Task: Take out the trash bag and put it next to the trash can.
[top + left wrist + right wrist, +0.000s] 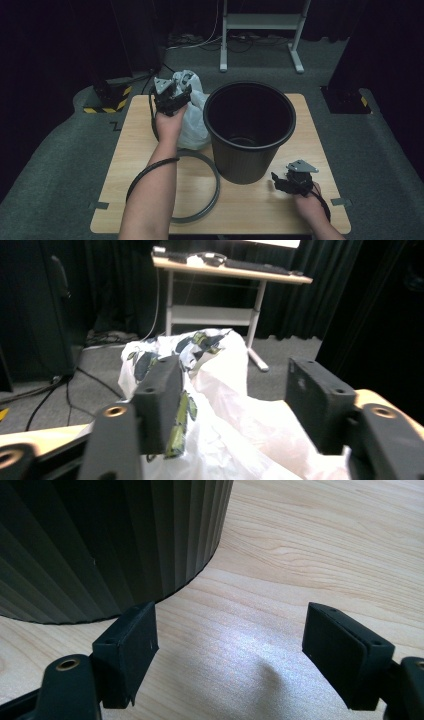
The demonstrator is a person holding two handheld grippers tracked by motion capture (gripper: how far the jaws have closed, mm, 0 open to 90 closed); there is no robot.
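The white bag [225, 440] beside the black bin [249, 131] is being straddled, ungripped, by the open left hand-held gripper [232, 405]; the right hand-held gripper [230, 655] is being held open and empty; lining is remaining.

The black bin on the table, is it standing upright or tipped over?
Upright. The black bin stands on its base on the table, its round mouth facing up.

The table [150, 150] looked like pale wood with a smooth, faintly shiny grain. On it, the bin [248, 131] seemed matt dark plastic, its wall finely ribbed. Left of the bin, the bag [235, 430] was thin, crinkled white plastic film with a printed pattern, slightly glossy. In front of the bag, the ring [212, 192] looked smooth grey plastic.
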